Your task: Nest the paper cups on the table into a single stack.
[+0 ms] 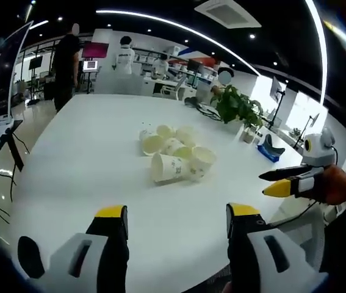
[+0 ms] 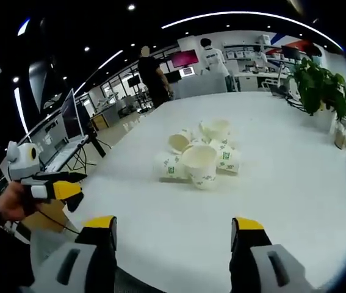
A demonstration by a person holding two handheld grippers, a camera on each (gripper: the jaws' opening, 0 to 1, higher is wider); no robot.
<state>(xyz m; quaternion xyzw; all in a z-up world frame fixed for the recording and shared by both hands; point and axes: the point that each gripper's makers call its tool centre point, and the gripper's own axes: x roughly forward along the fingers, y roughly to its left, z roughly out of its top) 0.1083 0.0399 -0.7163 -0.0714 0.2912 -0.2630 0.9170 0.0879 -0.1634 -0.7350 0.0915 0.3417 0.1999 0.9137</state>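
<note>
- The left hand-held gripper (image 1: 177, 223) has its jaws spread wide apart, with nothing between them.
- The right hand-held gripper (image 2: 174, 232) also stands open and empty.
- Ahead of both, a white surface (image 1: 81, 165) carries the paper cups (image 1: 174, 155), clustered together unstacked, several lying on their sides.
- Beyond them a potted plant (image 1: 237, 107) stands; people stand in a large office with ceiling light strips.

An open-plan office: desks with monitors (image 1: 91, 64), ceiling light strips (image 1: 173, 27), a potted plant (image 1: 237, 107)

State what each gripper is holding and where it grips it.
Nothing is held. The left gripper and right gripper are both open, short of the paper cups heaped on the table.
</note>
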